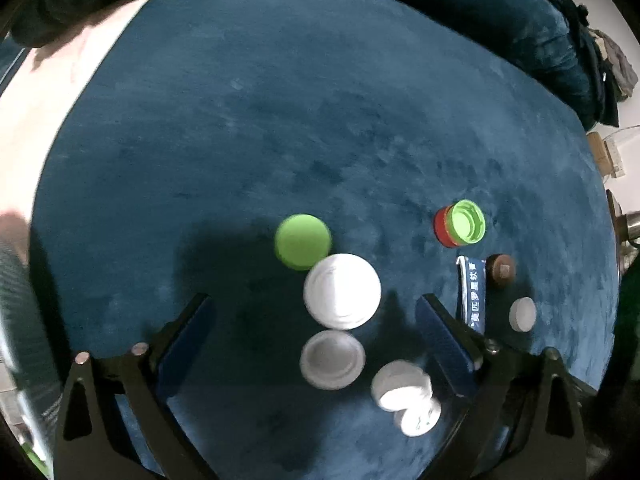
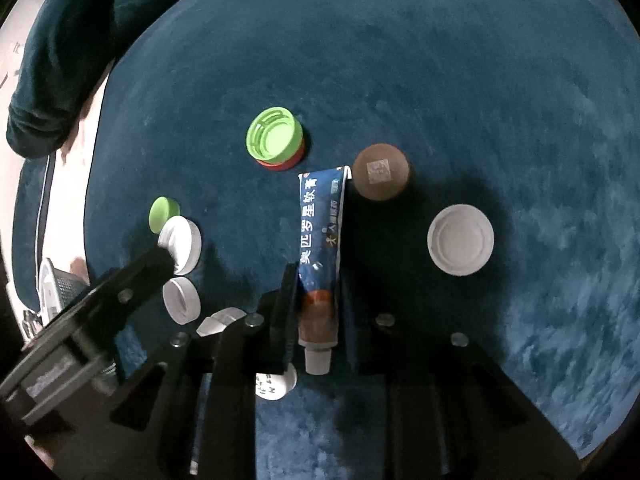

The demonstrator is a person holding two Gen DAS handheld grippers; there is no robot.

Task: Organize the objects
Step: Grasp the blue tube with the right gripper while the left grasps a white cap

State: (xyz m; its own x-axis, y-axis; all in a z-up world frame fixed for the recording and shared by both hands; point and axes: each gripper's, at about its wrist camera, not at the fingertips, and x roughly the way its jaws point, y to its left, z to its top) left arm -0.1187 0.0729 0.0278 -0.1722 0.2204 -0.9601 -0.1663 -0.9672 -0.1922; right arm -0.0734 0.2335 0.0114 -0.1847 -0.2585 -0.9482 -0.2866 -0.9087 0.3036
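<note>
Tube clamped btwn right tongs, nozzle end back.

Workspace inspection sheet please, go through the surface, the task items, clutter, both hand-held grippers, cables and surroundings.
Surface: blue plush cloth, no bare table seen.
Job's things: ointment tube; green cap touching large white lid; green cap nested on red cap; brown cap; white lid lying apart.
Clutter: nothing seen.
Grippers: left hand-held gripper open above the white lids; right hand-held gripper shut on the ointment tube.
Cables: nothing seen.
Surroundings: dark sleeve; pale floor.
</note>
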